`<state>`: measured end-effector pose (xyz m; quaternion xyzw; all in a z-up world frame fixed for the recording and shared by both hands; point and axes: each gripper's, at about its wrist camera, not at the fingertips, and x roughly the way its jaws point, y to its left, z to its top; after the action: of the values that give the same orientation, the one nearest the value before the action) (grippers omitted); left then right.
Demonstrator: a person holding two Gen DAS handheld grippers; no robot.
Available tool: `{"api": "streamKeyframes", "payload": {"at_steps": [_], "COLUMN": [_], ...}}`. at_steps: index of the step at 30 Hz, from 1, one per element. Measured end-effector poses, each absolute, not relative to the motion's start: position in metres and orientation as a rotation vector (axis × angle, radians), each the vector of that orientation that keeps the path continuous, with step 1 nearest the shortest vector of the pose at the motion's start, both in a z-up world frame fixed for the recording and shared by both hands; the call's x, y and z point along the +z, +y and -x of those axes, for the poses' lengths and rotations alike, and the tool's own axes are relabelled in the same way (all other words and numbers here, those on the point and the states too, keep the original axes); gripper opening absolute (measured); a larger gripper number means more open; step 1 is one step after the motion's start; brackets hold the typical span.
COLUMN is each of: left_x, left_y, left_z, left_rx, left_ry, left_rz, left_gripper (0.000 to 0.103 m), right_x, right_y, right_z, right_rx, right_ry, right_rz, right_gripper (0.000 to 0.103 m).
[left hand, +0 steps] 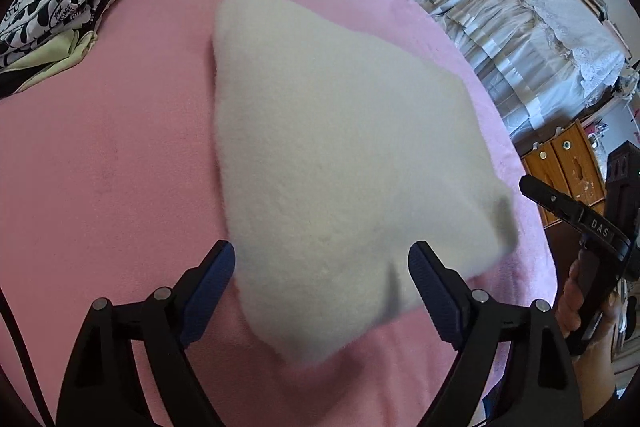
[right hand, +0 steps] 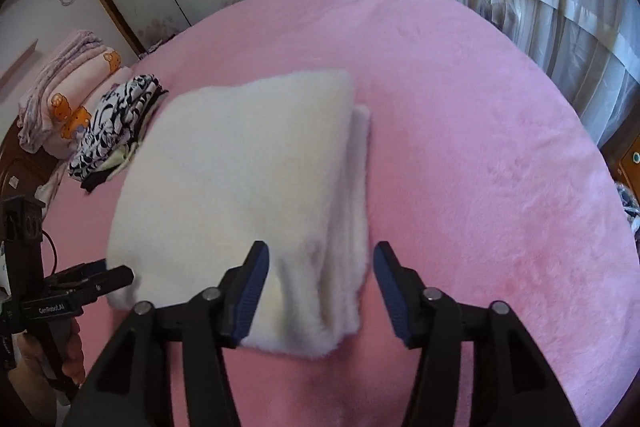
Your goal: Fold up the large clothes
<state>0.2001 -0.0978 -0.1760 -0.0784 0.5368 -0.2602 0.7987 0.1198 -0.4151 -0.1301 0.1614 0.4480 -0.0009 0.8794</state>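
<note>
Right wrist view showed the fleece (right hand: pixel 244 187) lying folded mid-frame on the bed (right hand: pixel 480 147), both hand-held grippers (right hand: pixel 320 291) (left hand: pixel 322 291) apart, holding nothing; folding looked nearly finished.

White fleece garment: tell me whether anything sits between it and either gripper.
Nothing visible does. The white fleece garment lies folded on the pink blanket, directly ahead of the open left gripper and open right gripper. The black-and-white clothes pile sits beyond it.

Blurred fleece, cropped edges

The folded white fleece (right hand: pixel 240 187) is motion-blurred between the right gripper's (right hand: pixel 320 275) fingers; left of them, a patterned clothes pile (right hand: pixel 116 131) lies partly hidden behind it.
</note>
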Motion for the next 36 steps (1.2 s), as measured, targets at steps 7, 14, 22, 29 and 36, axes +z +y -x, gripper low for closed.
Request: {"api": "streamKeyframes", "payload": {"at_steps": [7,14,22,29,36], "left_x": [-0.175,-0.185,-0.21,-0.168,-0.144], "left_y": [-0.097,-0.119,-0.122,-0.119,-0.153], "left_z": [-0.274,-0.321,-0.323,-0.287,-0.241], "left_rx": [-0.504,-0.488,-0.485,-0.421,-0.498], "left_ry": [1.133,1.138,1.129,1.006,0.956], "left_rz": [0.248,0.256,0.267,0.144,0.033], "left_gripper": [0.088,0.081,0.093,0.09,0.08], "right_x": [-0.153,-0.171,-0.205,-0.151,-0.127], "right_y": [-0.444,-0.448,-0.469,-0.436,-0.352], "right_z": [-0.215,-0.271,-0.263,-0.226,-0.194], "right_rx": [-0.043,0.006,-0.08,-0.144,0.086], "right_ry": [0.963,1.014,1.009,0.905,0.892], "right_rz": [-0.416,-0.452,-0.482,-0.274,-0.158], "right_gripper": [0.065,0.013,0.049,0.055,0.052]}}
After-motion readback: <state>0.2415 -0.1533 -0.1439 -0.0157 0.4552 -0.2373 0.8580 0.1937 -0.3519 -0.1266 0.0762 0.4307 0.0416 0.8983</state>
